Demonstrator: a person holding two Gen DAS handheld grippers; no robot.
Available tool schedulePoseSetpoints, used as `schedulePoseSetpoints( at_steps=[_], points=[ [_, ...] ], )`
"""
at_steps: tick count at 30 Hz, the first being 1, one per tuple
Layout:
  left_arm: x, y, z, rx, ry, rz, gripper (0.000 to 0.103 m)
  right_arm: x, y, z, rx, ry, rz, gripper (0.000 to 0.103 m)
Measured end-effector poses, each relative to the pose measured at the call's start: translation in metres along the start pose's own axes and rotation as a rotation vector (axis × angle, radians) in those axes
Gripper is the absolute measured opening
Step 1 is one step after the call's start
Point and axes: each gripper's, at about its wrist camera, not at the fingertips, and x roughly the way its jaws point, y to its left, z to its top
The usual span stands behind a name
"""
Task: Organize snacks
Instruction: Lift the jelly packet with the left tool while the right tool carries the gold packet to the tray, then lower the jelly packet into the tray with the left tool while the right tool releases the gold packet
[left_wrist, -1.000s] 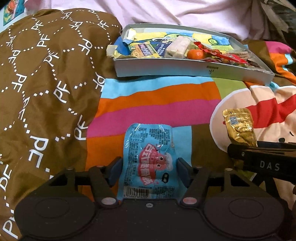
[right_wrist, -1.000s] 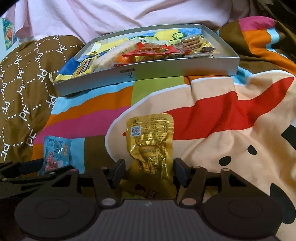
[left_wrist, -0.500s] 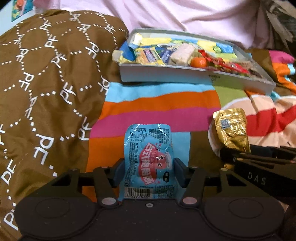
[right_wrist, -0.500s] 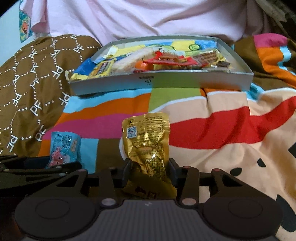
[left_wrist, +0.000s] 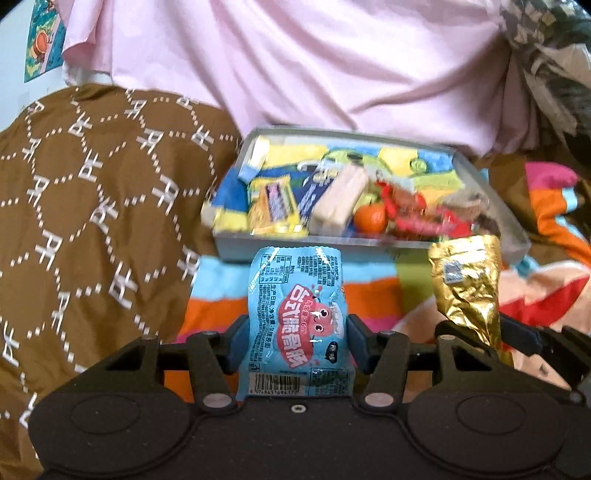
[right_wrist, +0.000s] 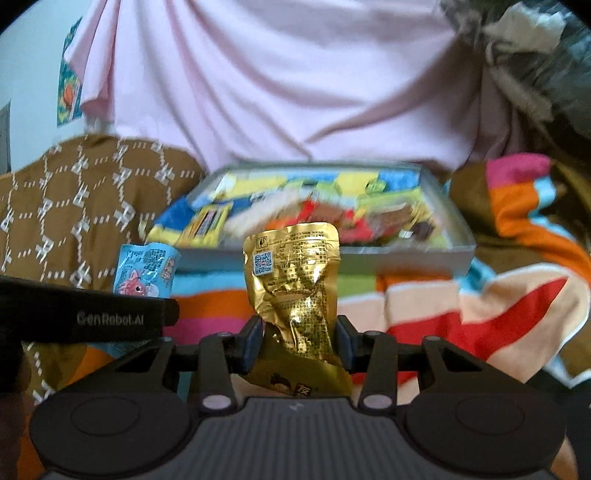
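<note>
My left gripper (left_wrist: 295, 343) is shut on a light blue snack packet (left_wrist: 295, 317) with a red cartoon, and holds it upright above the striped blanket. In the right wrist view, my right gripper (right_wrist: 299, 339) is shut on a crinkled gold foil packet (right_wrist: 295, 280), also lifted upright. Each held packet shows beside the other: the gold packet (left_wrist: 467, 284) at the right, the blue packet (right_wrist: 146, 271) at the left. Ahead of both lies a shallow grey box (left_wrist: 232, 247) filled with several snacks and a small orange (left_wrist: 370, 218).
A brown quilt (left_wrist: 92, 221) with a white pattern rises at the left. The striped, colourful blanket (right_wrist: 480, 314) covers the ground below and to the right. Pink cloth (left_wrist: 314, 74) hangs behind the box. The left gripper's side (right_wrist: 92, 317) crosses the right wrist view.
Both grippers closed on their packets and rose, lifting the blue and the gold packet off the blanket. The views now tilt up more, and the box sits closer ahead.
</note>
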Motion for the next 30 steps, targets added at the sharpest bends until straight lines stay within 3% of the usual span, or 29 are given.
schedulePoseSetpoints(
  at_steps=[11, 19, 23, 30],
  points=[
    [0.014, -0.016, 0.070, -0.053, -0.103, 0.015, 0.057, 0.008, -0.048, 0.034, 0.057, -0.195, -0.123, 0.047],
    [0.048, -0.044, 0.104, -0.066, -0.131, -0.028, 0.058, 0.028, -0.084, 0.059, 0.119, -0.308, -0.191, 0.047],
    [0.072, -0.058, 0.117, -0.083, -0.119, -0.031, 0.058, 0.039, -0.095, 0.066, 0.115, -0.329, -0.197, 0.047],
    [0.109, -0.071, 0.127, -0.097, -0.087, -0.028, 0.058, 0.062, -0.108, 0.067, 0.126, -0.284, -0.182, 0.047]
  ],
)
